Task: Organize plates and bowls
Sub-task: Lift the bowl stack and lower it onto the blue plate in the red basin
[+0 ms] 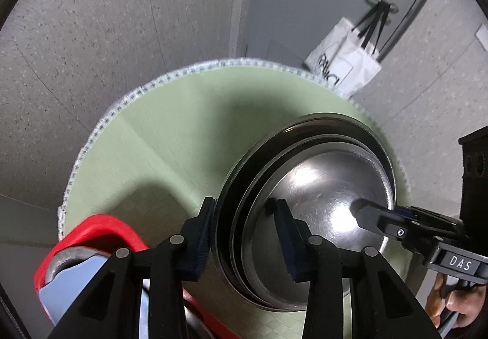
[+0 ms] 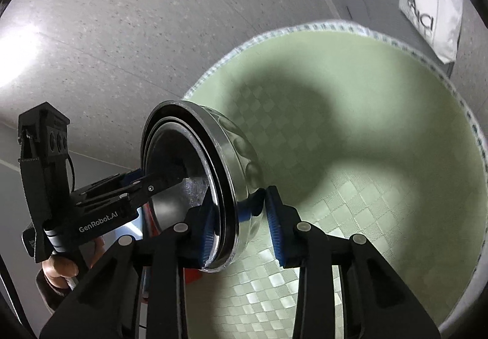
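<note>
**A:** Where was the stack of nested shiny steel bowls (image 1: pixel 317 186)?

**B:** Over the round pale-green checked tablecloth (image 2: pixel 381 156), tilted on edge; whether it touched the cloth could not be told. Both tools straddled its rim from opposite sides.

**A:** How did they stand?

**B:** The left gripper (image 1: pixel 244 235) and the right gripper (image 2: pixel 241 232) each had one finger inside and one outside the rim. Neither looked fully clamped; the outer fingers stood just clear.

**A:** Handling?

**B:** Probably stiff, slippery and fairly heavy. The rim seemed the best hold. A red plastic tray (image 1: pixel 100 229) sat nearby.
</note>
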### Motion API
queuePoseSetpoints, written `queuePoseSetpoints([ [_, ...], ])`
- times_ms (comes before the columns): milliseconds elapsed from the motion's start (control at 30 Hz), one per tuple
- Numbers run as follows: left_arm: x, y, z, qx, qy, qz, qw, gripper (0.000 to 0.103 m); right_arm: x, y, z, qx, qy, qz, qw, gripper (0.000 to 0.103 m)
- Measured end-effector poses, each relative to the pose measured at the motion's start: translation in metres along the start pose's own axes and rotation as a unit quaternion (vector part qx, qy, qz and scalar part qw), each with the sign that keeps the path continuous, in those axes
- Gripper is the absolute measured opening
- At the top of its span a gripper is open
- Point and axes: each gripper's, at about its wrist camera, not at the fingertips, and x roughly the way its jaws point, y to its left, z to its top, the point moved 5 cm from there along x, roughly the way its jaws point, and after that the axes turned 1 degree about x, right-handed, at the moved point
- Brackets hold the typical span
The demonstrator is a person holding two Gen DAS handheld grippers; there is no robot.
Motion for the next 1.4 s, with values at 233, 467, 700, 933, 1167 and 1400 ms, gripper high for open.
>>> queuePoseSetpoints([
  [233, -0.076, 0.022, -0.026, -0.028, -0.064, 0.011, 0.9975, 0.035, -0.026, 0.056, -0.005, -0.057, -0.018, 0.021, 0.998, 0.031],
  [467, -0.137, 0.070, -0.087, -0.070, -0.100, 0.050, 0.9913, 0.035, -0.010, 0.126, -0.034, -0.114, 0.007, 0.050, 0.992, 0.031],
  [700, -0.160, 0.119, -0.160, -0.119, -0.096, 0.065, 0.9862, 0.035, 0.030, 0.170, -0.073, -0.147, 0.061, 0.063, 0.985, 0.031],
  [933, -0.165, 0.131, -0.206, -0.153, -0.077, 0.070, 0.9827, 0.035, 0.061, 0.188, -0.098, -0.168, 0.098, 0.047, 0.980, 0.031],
  [1167, -0.138, 0.143, -0.209, -0.176, -0.052, 0.057, 0.9812, 0.035, 0.076, 0.186, -0.118, -0.198, 0.110, 0.000, 0.974, 0.031],
  [1400, -0.121, 0.149, -0.201, -0.182, -0.037, 0.052, 0.9812, 0.036, 0.091, 0.189, -0.127, -0.228, 0.107, -0.050, 0.966, 0.031],
])
